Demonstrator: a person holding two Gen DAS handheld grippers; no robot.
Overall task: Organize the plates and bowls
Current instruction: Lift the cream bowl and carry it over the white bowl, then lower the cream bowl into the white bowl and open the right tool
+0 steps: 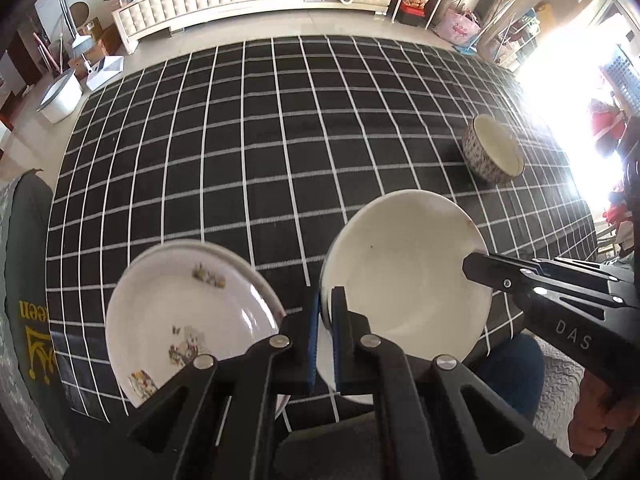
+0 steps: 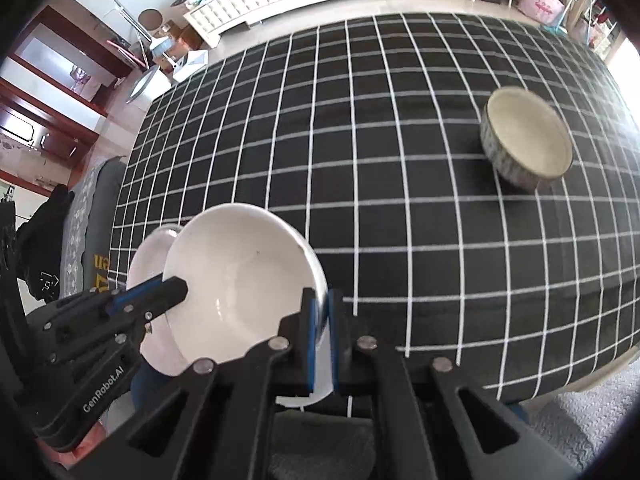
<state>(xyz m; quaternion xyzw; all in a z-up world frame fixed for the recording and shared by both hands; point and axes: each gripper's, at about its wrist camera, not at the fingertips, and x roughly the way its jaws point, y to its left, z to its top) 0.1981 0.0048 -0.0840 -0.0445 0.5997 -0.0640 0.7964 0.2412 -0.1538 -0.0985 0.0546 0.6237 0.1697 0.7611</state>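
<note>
Both grippers hold one white bowl (image 1: 404,276) above the near edge of the surface (image 1: 240,152), which carries a black checked cloth. The left gripper (image 1: 326,344) is closed down on the bowl's near-left rim; the right gripper (image 2: 322,344) is closed down on the opposite rim. Each gripper's jaws are narrowed to the thickness of the bowl wall.

To the left of the bowl, just beside it, lies a floral plate (image 1: 188,320), apparently stacked on a second plate whose rim shows along its far edge. A patterned bowl (image 1: 492,150) stands alone, well apart, toward the far right of the surface.

Assessment: the task is partly complete. The plates appear grouped. The white bowl is in transit and not yet set down. The patterned bowl remains ungrouped; nesting the two bowls is the likely remaining step.
</note>
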